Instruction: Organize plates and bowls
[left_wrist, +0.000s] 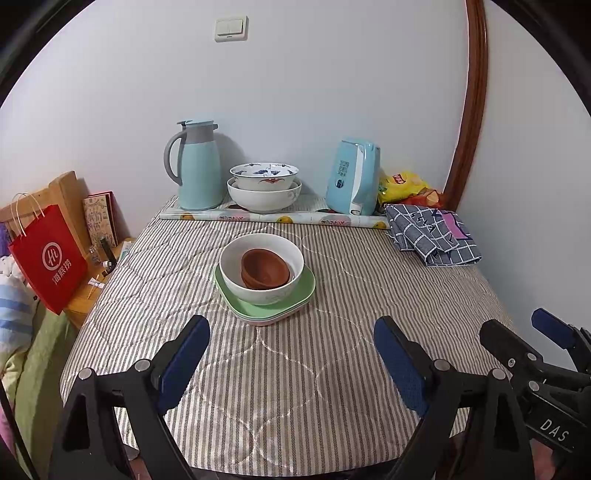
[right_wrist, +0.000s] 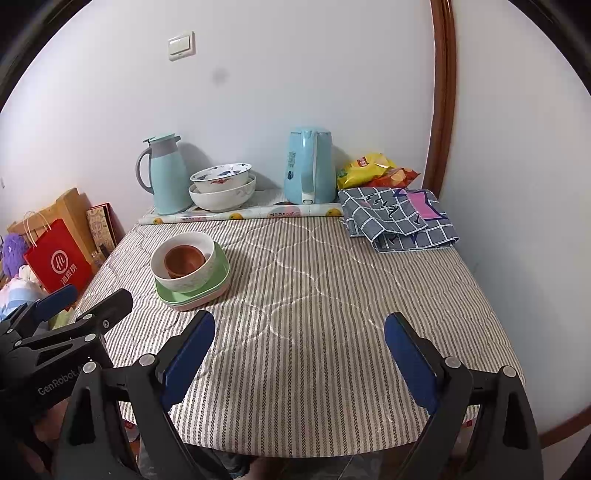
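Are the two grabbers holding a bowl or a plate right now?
No, nothing is held. The left gripper and right gripper are both open over the striped tablecloth, short of the stacked bowls and plates.

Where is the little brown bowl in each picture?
Left wrist view: the small brown bowl sits near the middle, inside a white bowl on green plates.
Right wrist view: it sits left of centre.
Shared landmark: the light blue thermos jug behind.
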